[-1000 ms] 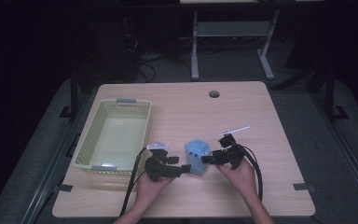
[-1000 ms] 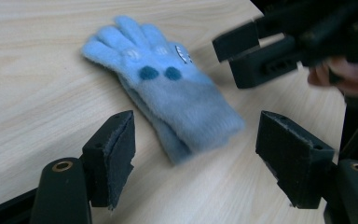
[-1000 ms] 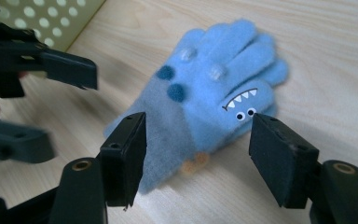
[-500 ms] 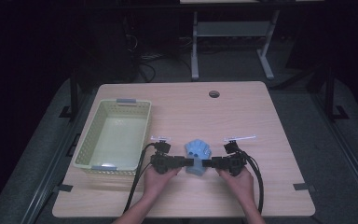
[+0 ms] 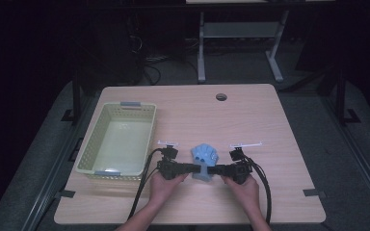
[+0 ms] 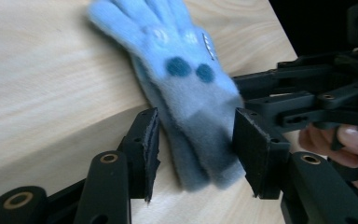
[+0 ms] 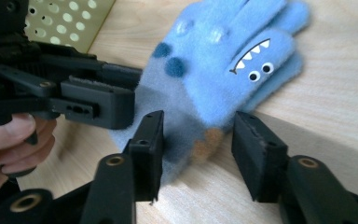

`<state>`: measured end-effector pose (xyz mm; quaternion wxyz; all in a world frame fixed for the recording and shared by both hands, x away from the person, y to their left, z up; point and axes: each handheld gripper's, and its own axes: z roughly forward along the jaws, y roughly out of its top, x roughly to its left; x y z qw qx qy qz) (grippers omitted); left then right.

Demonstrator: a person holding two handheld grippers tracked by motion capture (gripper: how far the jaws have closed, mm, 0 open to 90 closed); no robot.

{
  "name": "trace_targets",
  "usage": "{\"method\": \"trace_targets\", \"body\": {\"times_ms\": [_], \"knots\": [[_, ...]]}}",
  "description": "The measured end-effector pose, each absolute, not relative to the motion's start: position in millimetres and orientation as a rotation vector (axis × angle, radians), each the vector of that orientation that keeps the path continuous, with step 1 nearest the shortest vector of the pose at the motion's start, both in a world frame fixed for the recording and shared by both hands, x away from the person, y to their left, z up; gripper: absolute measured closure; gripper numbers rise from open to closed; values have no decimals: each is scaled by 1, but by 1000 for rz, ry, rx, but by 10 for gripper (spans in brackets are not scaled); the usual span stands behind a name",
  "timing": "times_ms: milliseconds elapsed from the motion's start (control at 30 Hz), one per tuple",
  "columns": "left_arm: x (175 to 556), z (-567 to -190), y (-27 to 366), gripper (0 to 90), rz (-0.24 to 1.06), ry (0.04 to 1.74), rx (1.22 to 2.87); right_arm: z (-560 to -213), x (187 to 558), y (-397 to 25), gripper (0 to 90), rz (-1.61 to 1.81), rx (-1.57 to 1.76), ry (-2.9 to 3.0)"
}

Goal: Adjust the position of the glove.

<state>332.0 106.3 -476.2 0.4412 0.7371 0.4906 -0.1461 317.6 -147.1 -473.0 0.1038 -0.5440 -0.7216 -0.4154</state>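
Left gripper (image 6: pixel 193 154) jaws: spread wide, one pad on each side of the glove's grey cuff, neither pad clearly pressing it.
Right gripper (image 7: pixel 198 147) jaws: spread wide too, straddling the same cuff end from the opposite side; contact cannot be told.
Glove (image 5: pixel 205 158): a fuzzy light blue glove with dark blue dots and a cartoon toothy face; it lies flat on the table, fingers pointing away from the person, cuff between the two grippers.
Grippers relative to glove: they face each other across the cuff, left one on the basket side, their tips close together.
Hands: each grips its tool just beside the glove, nearer the person.
Basket (image 5: pixel 92 155): pale yellow-green, perforated, near the glove on the left gripper's side.
Table (image 5: pixel 250 115): light wood.
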Motion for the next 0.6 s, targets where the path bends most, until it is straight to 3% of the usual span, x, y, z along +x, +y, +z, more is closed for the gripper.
{"method": "trace_targets", "body": {"times_ms": [600], "knots": [[334, -483, 107, 687, -422, 1211, 1806, -481, 324, -138, 680, -1256, -1594, -2044]]}}
